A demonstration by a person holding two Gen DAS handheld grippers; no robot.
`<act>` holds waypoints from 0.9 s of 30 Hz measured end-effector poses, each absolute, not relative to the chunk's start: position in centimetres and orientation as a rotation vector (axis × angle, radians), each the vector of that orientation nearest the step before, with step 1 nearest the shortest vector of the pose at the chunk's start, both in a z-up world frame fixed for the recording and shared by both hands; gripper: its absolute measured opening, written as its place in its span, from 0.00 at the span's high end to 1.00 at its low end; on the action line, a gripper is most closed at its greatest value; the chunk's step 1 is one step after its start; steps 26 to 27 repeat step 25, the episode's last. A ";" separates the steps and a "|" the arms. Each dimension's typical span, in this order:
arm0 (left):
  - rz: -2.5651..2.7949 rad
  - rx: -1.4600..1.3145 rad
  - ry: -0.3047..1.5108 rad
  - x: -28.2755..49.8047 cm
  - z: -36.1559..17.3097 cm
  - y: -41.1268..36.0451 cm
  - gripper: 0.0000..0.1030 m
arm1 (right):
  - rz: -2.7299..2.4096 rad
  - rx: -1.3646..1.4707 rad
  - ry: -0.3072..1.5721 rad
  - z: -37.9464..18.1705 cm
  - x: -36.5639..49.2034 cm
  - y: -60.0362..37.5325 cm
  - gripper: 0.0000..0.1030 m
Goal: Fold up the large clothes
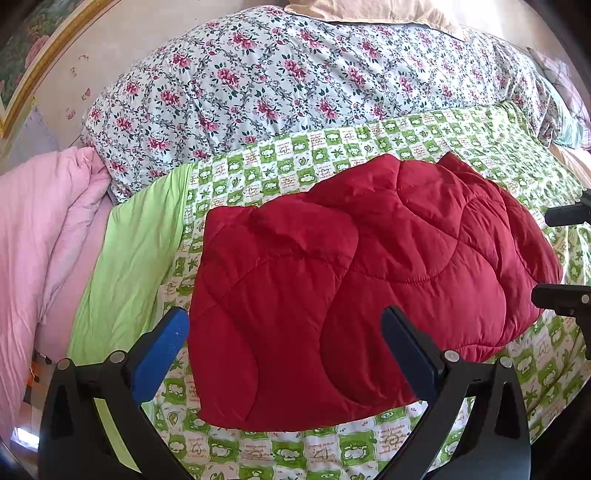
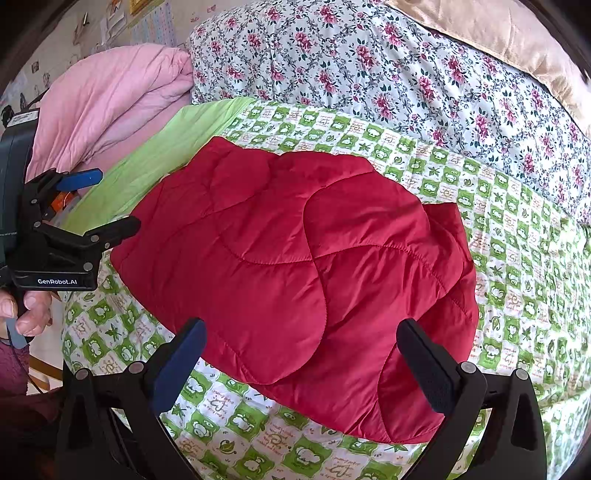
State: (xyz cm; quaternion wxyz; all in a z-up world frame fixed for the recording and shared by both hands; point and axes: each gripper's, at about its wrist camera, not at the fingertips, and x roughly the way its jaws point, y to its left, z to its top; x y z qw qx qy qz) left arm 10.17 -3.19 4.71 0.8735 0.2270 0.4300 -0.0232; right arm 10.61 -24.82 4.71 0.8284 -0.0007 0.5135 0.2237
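A red quilted jacket (image 1: 369,273) (image 2: 295,266) lies folded into a compact bundle on the green-and-white checked quilt (image 1: 406,136) (image 2: 498,229). My left gripper (image 1: 284,321) hovers over the bundle's near left edge, open, its blue-padded fingers spread wide and holding nothing. From the right wrist view the left gripper (image 2: 110,201) sits just off the jacket's left side, held by a hand (image 2: 26,310). My right gripper (image 2: 301,332) is open above the jacket's near edge, not touching cloth. It shows at the far right of the left wrist view as the right gripper (image 1: 554,254), beside the jacket's right end.
A floral duvet (image 1: 295,81) (image 2: 406,74) is heaped behind the quilt. A pink comforter (image 1: 48,236) (image 2: 110,99) lies at the left, with a light green sheet edge (image 1: 136,258) beside it. A beige blanket (image 1: 369,14) tops the back. A gold-framed picture (image 1: 37,55) hangs on the wall.
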 end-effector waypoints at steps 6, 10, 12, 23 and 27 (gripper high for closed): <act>-0.050 0.484 0.894 10.1 4.7 -3.5 0.00 | 0.476 0.002 1.087 4.8 10.6 -24.8 0.00; -0.050 0.484 0.892 10.1 4.8 -3.5 0.00 | 0.476 0.003 1.087 4.8 10.6 -24.8 0.00; -0.050 0.486 0.891 10.2 4.8 -3.5 0.00 | 0.477 0.004 1.087 4.8 10.6 -24.8 0.00; -0.050 0.473 0.901 10.5 4.6 -3.3 0.00 | 0.478 0.015 1.094 4.3 10.8 -24.8 0.00; -0.059 0.454 0.916 10.7 4.3 -3.1 0.00 | 0.481 0.023 1.103 3.8 10.9 -24.8 0.00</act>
